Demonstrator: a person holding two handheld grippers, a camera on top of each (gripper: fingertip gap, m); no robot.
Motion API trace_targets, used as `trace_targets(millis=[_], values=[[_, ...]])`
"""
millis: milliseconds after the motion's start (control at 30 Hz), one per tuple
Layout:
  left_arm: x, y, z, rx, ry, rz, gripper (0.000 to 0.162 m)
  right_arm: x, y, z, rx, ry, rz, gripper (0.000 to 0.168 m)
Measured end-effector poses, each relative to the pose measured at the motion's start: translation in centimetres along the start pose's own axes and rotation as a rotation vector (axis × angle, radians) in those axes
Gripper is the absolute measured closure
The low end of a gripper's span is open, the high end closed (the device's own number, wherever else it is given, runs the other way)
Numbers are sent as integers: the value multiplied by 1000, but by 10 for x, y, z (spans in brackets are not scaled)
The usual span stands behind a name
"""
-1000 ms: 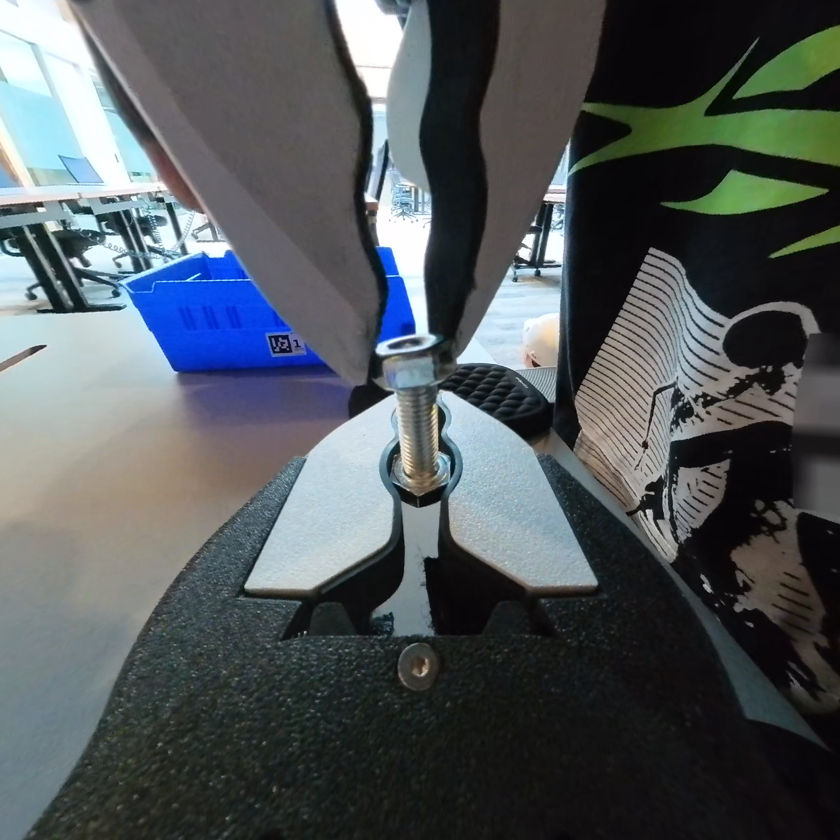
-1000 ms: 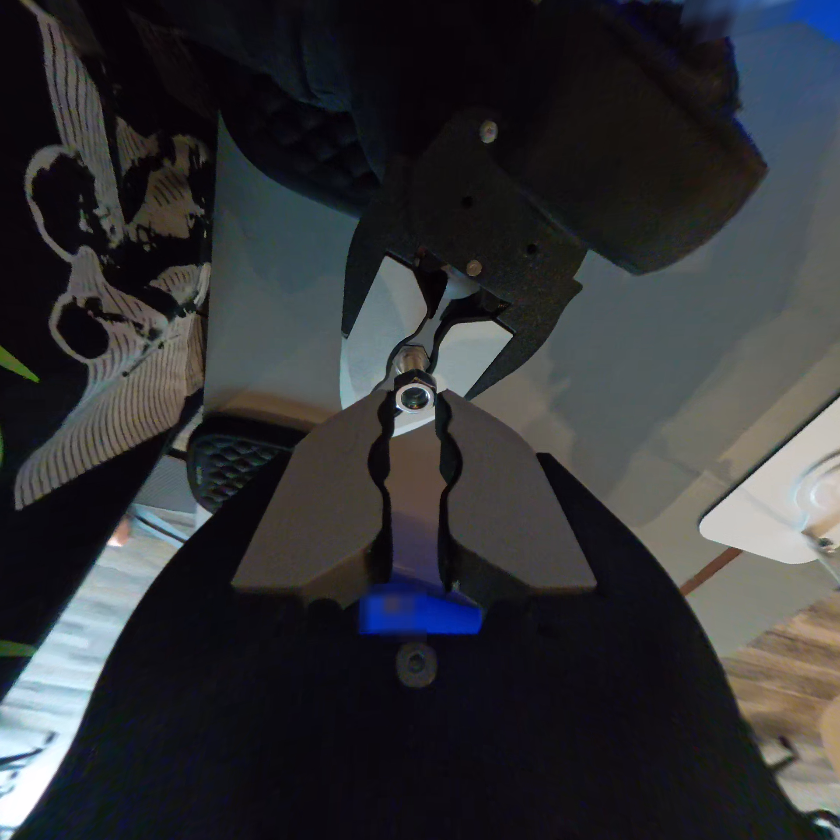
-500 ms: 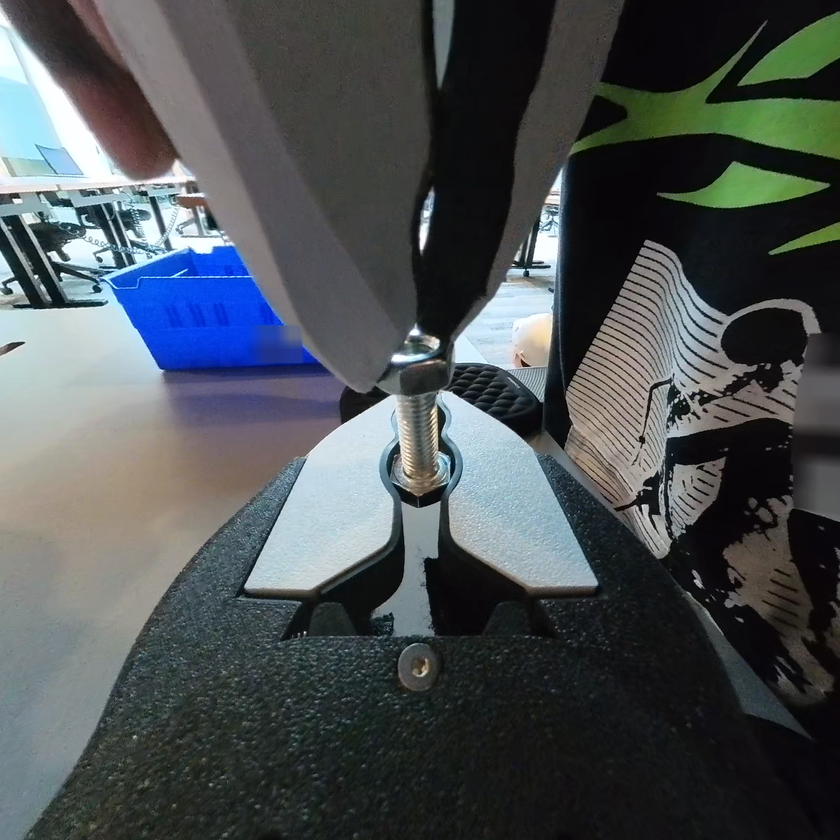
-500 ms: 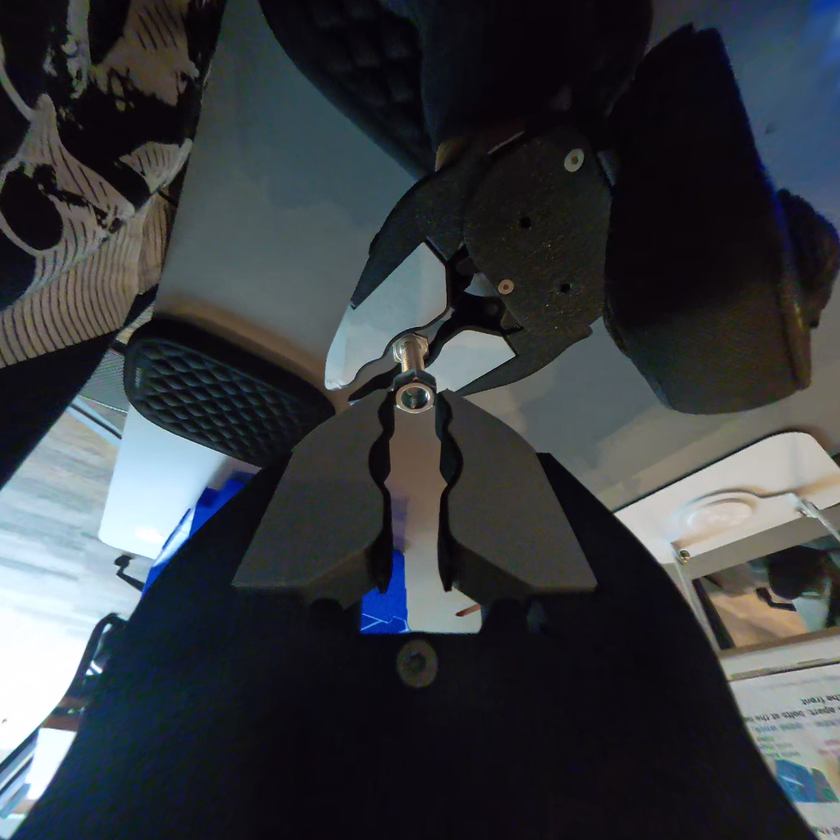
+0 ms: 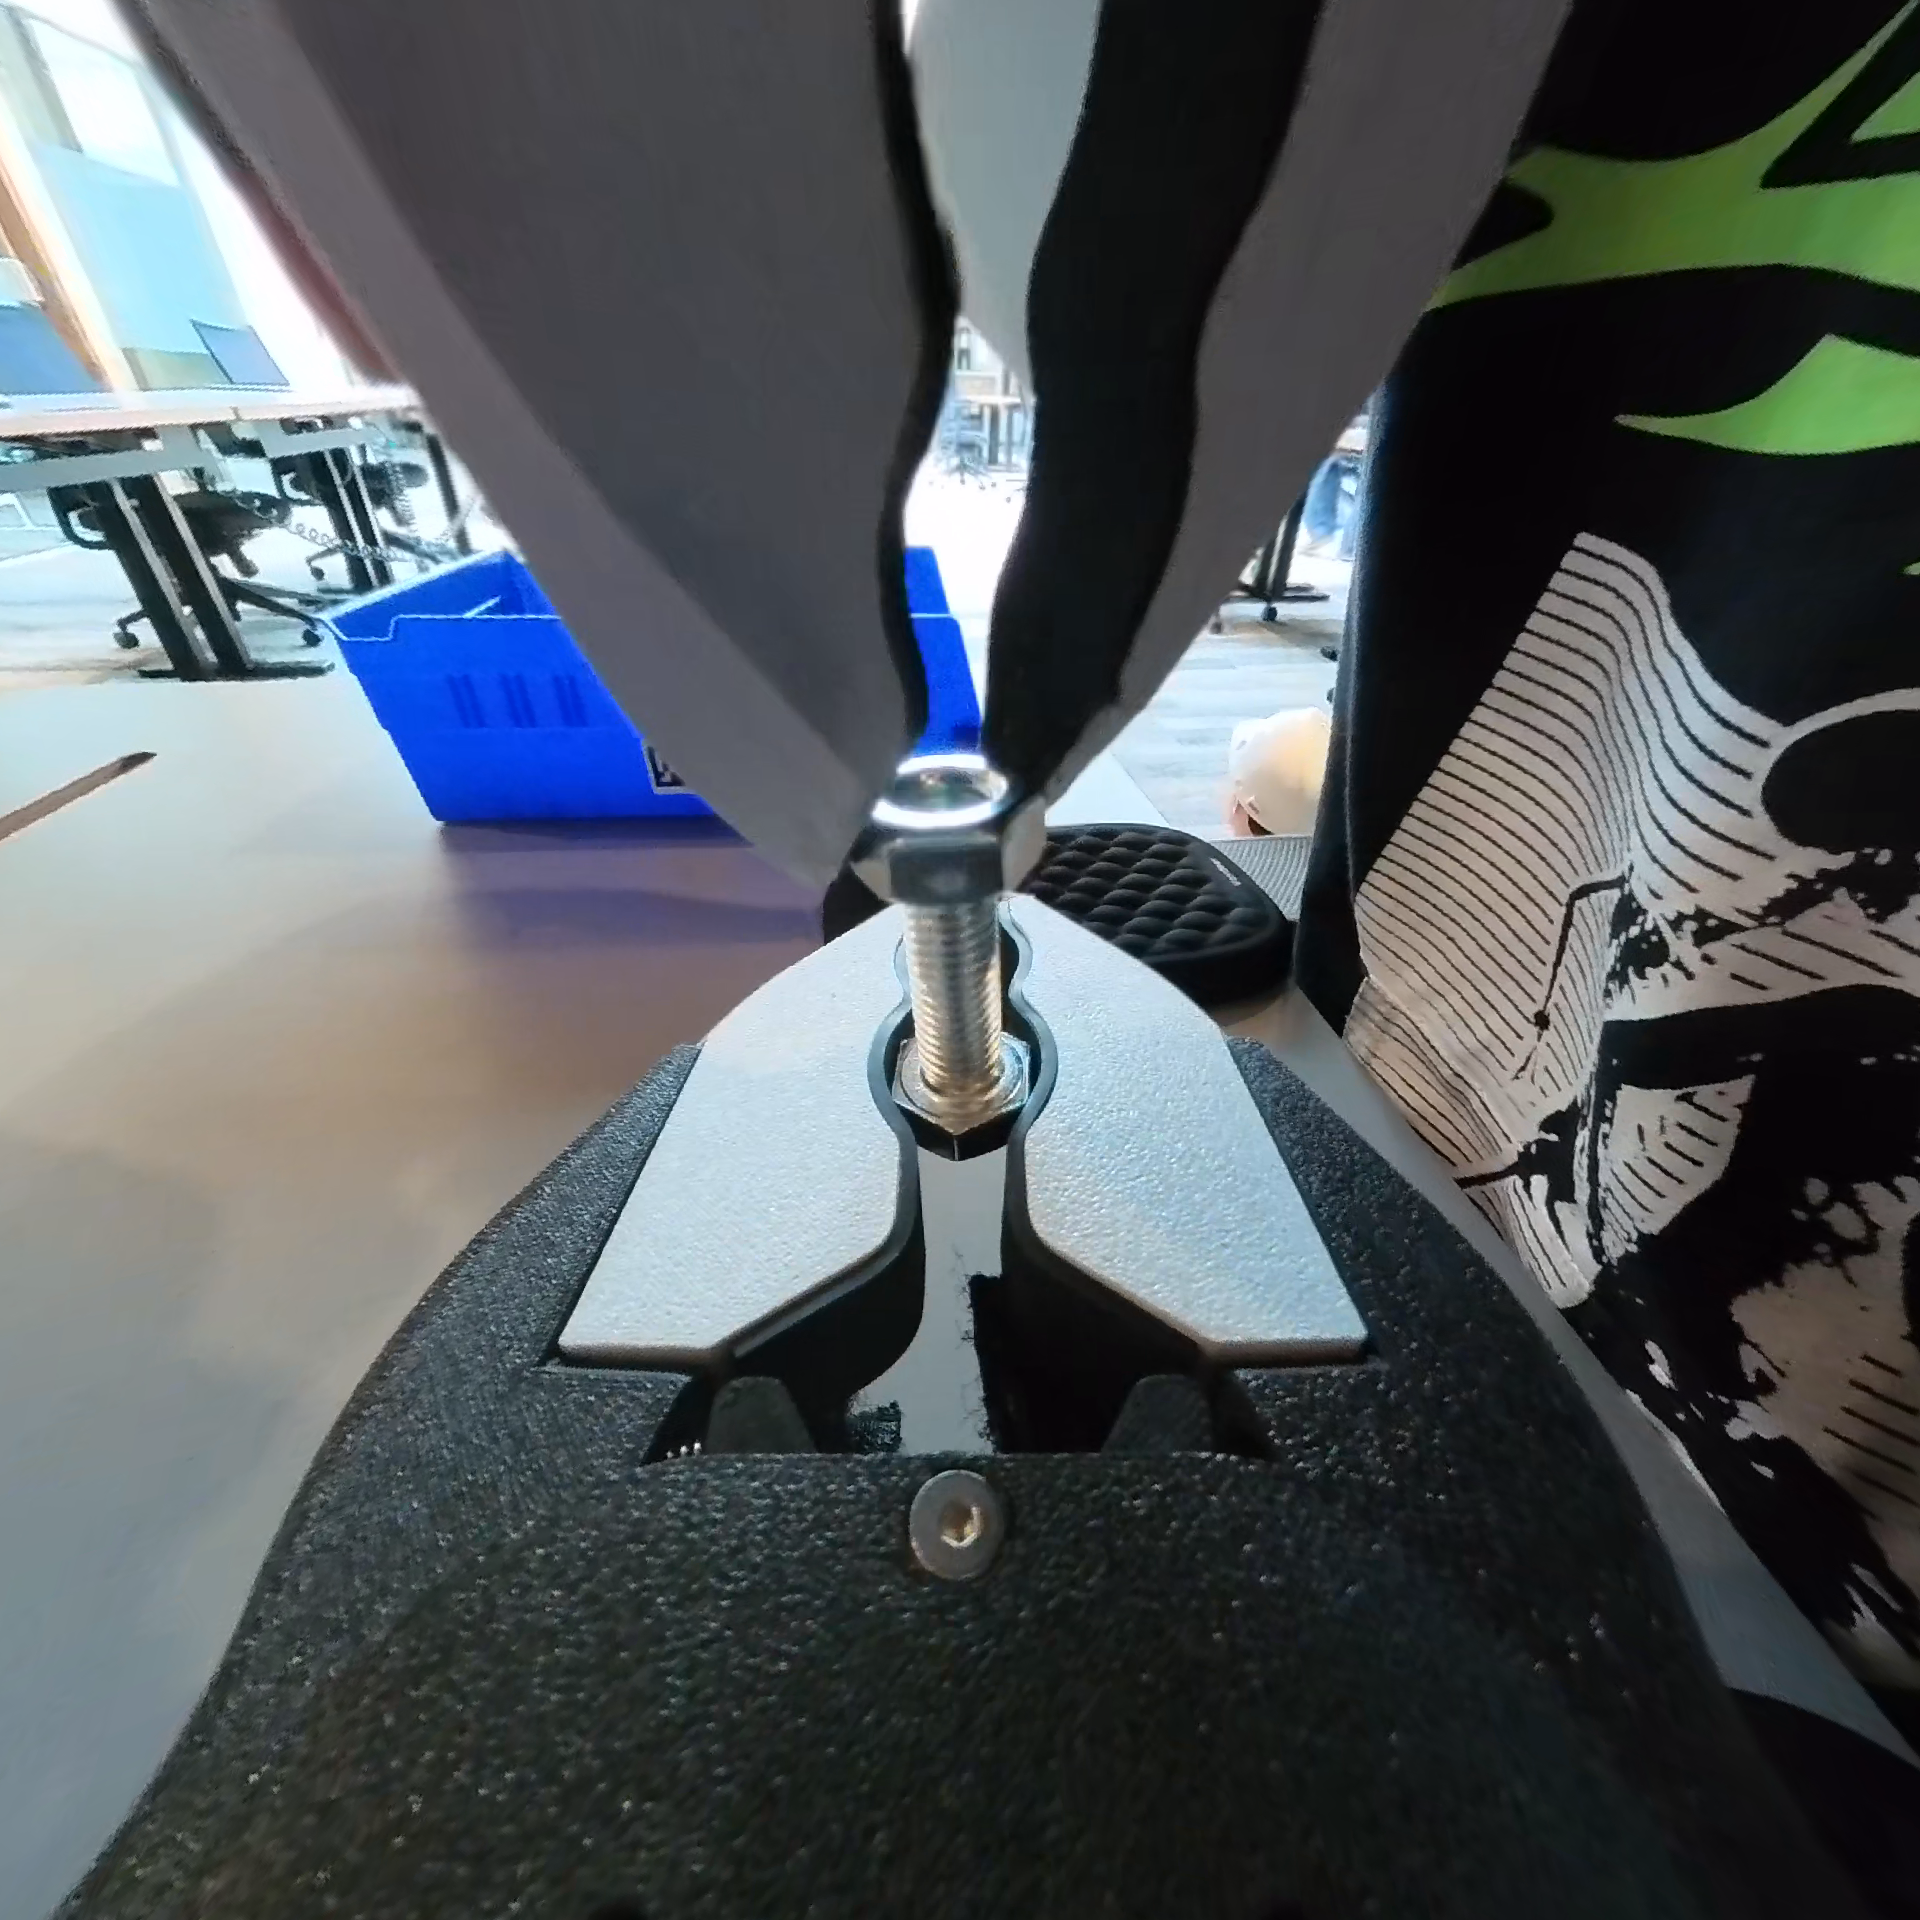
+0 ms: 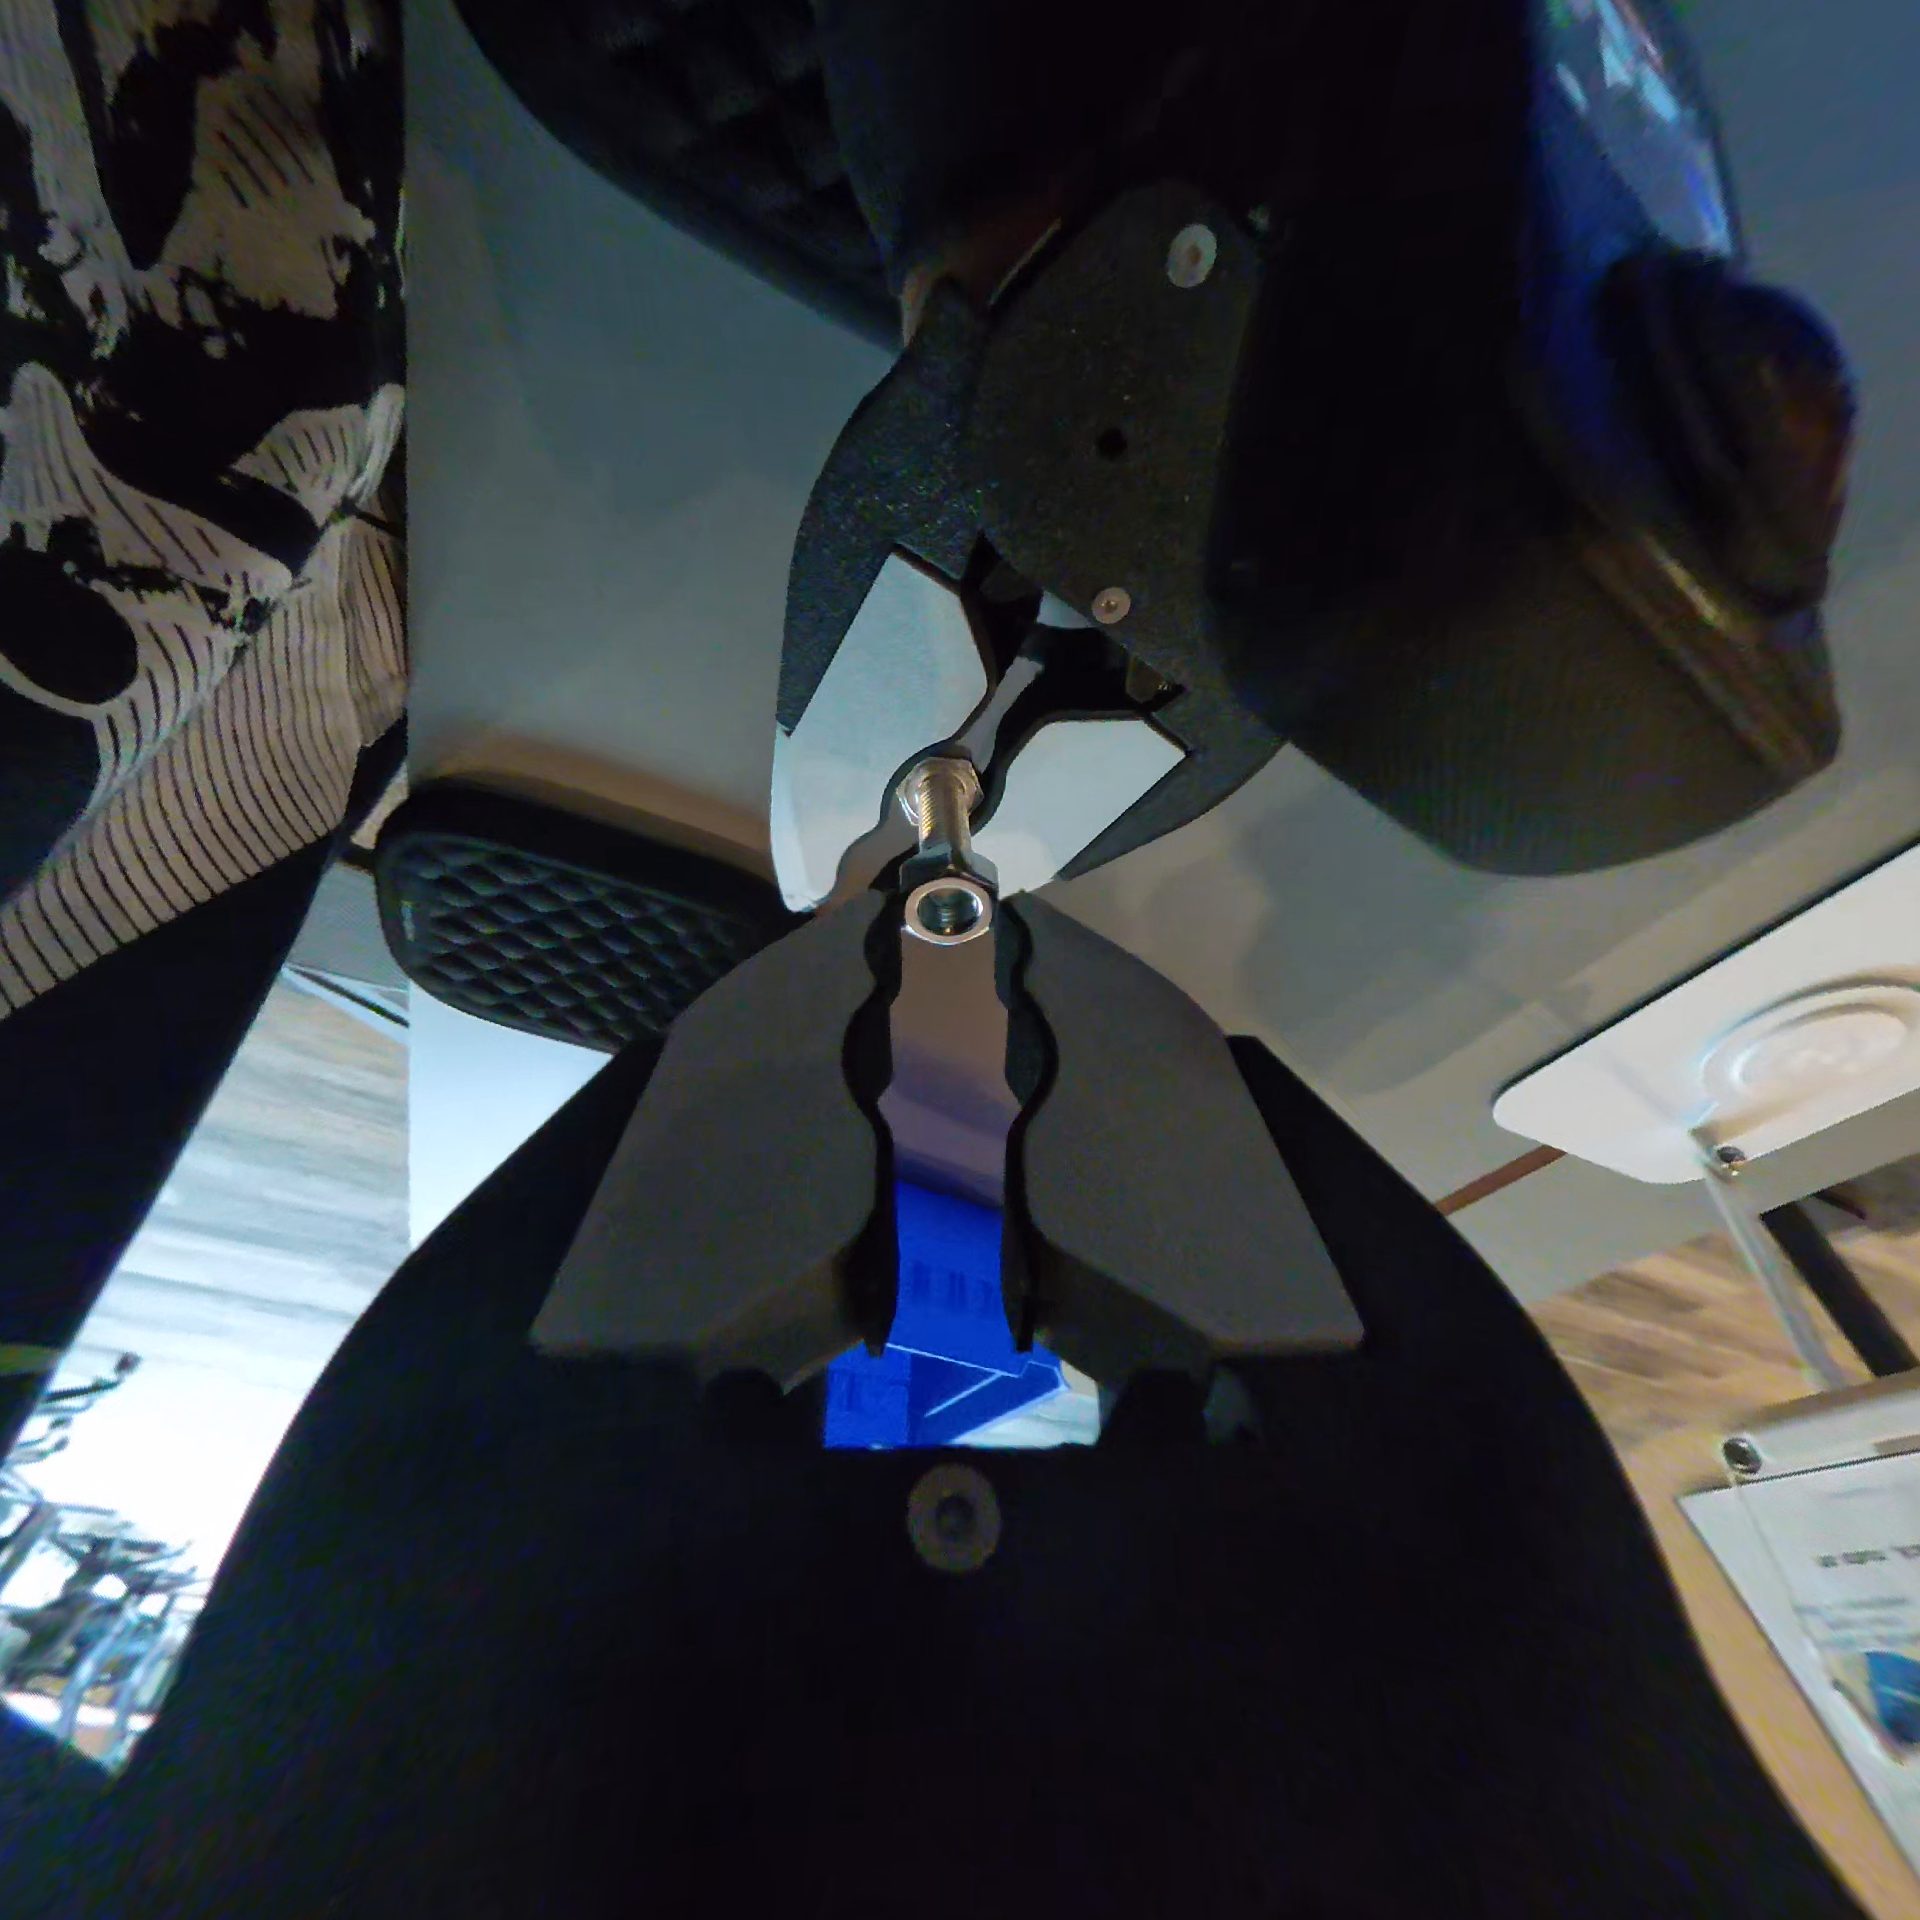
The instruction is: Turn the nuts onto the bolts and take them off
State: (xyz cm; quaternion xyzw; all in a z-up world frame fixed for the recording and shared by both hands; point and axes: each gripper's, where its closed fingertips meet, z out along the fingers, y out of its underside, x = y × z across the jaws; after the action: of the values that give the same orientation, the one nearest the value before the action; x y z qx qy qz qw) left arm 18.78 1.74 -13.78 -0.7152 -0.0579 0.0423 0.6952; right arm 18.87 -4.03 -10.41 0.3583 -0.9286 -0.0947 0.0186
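Note:
My left gripper is shut on the hex head of a silver bolt, whose threaded shaft points away from the camera. My right gripper comes in from above with its grey fingers shut on a silver nut at the far end of the shaft. In the right wrist view my right gripper pinches the nut, and its threaded hole faces the camera. The bolt runs on into the left gripper beyond it. Both grippers are held above the table.
A grey table lies below, with a blue bin at its far side. A black textured pad lies near the person's black printed shirt. A white plate and a clear sign stand are at the right. Spacing between my two grippers at the tips: around 7 cm.
My right gripper has twisted around the bolt's axis with the nut in it, so its view has rotated. The left gripper has held the bolt still.

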Motion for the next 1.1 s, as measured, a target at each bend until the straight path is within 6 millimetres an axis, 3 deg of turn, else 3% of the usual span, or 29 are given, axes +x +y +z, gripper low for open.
trace_targets(millis=[333, 600, 667, 767, 833, 900, 1100], values=[[3, 0, 0, 0, 18, 0, 152, -2, -1, -1, 43, -1, 49, 152], [5, -1, 0, 5, 33, 5, 151, -3, -1, -4, 71, 15, 11, 137], [7, -2, 0, 12, 48, 6, 151, -2, -1, -9, 102, 24, -65, 129], [11, -5, -3, 38, 80, 0, 151, -9, -4, -19, 270, 17, -377, 117], [13, -7, -4, 54, 96, -4, 151, -19, -10, -30, 452, 11, -580, 122], [16, -8, -5, 61, 116, -3, 151, -22, -15, -36, 558, 6, -657, 127], [19, -8, -5, 57, 135, 8, 151, -14, -16, -19, 474, -14, -769, 137]])
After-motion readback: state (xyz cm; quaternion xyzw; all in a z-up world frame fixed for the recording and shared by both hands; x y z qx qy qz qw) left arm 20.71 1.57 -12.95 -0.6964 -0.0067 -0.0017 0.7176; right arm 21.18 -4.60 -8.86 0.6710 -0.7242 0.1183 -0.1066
